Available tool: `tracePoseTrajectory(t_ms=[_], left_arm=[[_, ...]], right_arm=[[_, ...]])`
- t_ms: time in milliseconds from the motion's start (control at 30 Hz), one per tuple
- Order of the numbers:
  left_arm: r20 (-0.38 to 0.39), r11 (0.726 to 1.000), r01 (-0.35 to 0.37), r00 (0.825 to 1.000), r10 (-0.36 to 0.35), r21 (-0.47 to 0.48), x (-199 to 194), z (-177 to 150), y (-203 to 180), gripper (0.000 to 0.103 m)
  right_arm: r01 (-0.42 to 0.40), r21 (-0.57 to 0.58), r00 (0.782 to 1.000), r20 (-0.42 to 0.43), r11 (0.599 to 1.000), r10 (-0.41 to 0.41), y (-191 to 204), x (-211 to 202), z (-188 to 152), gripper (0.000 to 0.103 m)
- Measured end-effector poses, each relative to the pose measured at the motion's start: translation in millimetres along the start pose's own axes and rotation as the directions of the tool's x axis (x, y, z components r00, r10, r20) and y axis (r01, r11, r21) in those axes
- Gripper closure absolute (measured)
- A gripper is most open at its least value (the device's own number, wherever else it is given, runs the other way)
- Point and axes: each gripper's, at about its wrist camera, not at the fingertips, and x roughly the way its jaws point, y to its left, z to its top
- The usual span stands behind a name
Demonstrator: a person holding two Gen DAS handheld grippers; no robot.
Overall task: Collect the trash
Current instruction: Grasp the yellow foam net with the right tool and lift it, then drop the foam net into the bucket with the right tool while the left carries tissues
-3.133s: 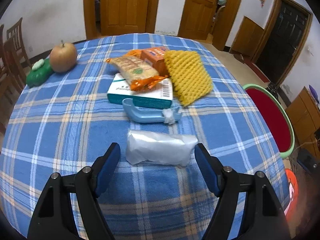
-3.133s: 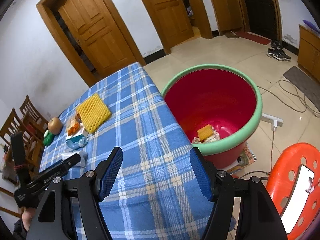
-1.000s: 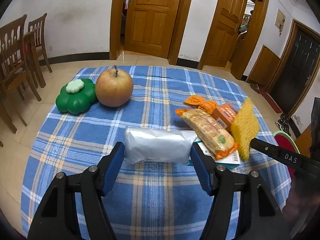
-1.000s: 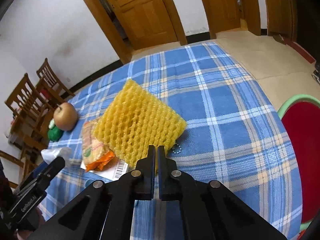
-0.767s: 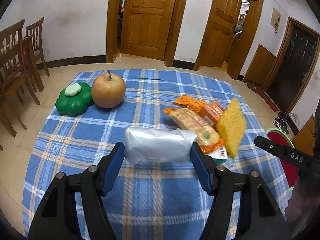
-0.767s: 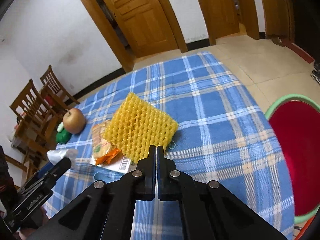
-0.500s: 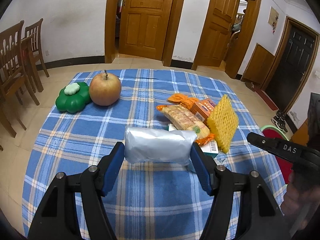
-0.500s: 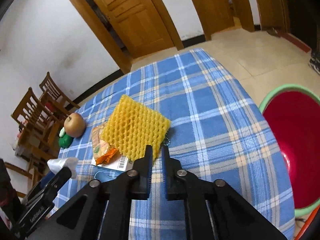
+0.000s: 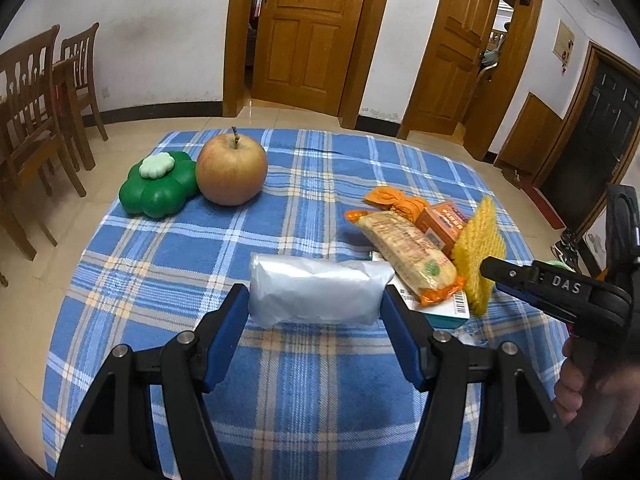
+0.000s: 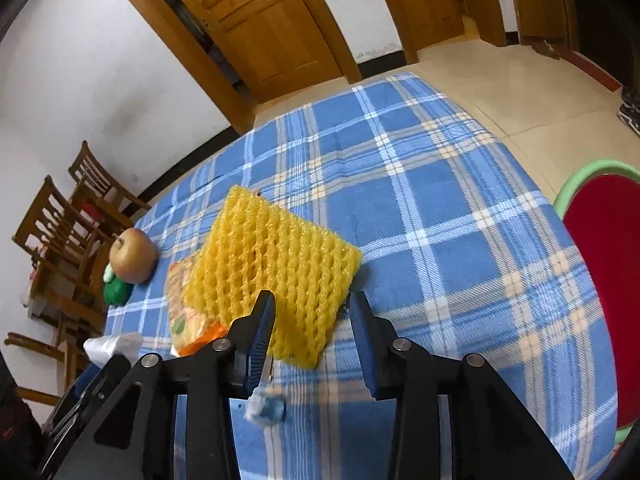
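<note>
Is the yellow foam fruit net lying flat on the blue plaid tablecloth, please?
No. The yellow foam fruit net stands tilted, one edge propped on the snack pile, clearly upright from the left wrist.

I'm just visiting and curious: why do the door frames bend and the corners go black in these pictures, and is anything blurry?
Left wrist view: wide lens bows the door frames, corners dark, and the white packet looks sharp. Right wrist view: whole room tilts, walls curve, and the small bluish scrap by the tongs is smeared and soft, while the yellow foam net stays crisp.

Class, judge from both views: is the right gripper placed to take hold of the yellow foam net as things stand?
Probably yes: the right gripper is opening, and the yellow foam net lies directly ahead, its near edge already between the fingers, nothing covering it.
</note>
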Motion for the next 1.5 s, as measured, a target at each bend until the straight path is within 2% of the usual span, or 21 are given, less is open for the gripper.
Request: tracePoseTrajectory(t_ms=[200,300,333,400,467,733,933,1233,1500], left_arm=[[-0.016,1.0,0.0,1.0,0.0,-0.015,8.0,-2.1,3.8,0.036],[-0.021,1.0,-0.003,1.0,0.002,-0.016,9.5,-3.1,4.2,0.036],[-0.023,1.0,-0.004,1.0,0.004,-0.015,9.6,-3.6,4.0,0.036],[-0.025,1.0,-0.005,1.0,0.005,-0.014,9.0,-4.3,3.3,0.036],[-0.024,1.0,-0.006,1.0,0.006,-0.012,8.1,-4.5,2.7,0.036],[-0.004,1.0,0.002,1.0,-0.002,0.007,-7.9,-5.7,-7.0,0.036],[0.014,0.999,0.026,1.0,-0.027,0.038,-23.4,-6.9,-24.5,0.036],[0.02,0.99,0.089,0.996,-0.092,0.109,-39.9,-9.8,-65.4,0.036],[-0.015,0.972,0.161,0.987,-0.16,0.173,-43.2,-18.1,-112.4,0.036]], right_arm=[[-0.02,-0.025,1.0,-0.004,1.0,0.02,3.3,12.7,-0.1,0.066],[-0.04,-0.025,0.999,-0.004,0.999,0.039,2.8,13.2,-1.5,0.081],[-0.046,-0.024,0.999,-0.001,0.999,0.046,2.4,12.2,-1.8,0.083],[-0.05,-0.032,0.999,0.014,0.998,0.051,3.0,7.1,-2.4,0.095],[-0.041,-0.041,0.999,0.033,0.998,0.043,4.4,-0.1,-3.0,0.095],[-0.092,-0.013,0.991,0.098,0.996,0.093,-6.0,-43.1,-13.8,0.095],[-0.092,0.015,0.982,0.166,0.996,0.088,-23.6,-83.1,-24.1,0.095],[-0.04,0.102,0.961,0.278,0.994,0.01,-73.7,-148.5,-42.4,0.095],[0.037,0.224,0.945,0.31,0.974,-0.107,-133.5,-181.6,-60.0,0.094]])
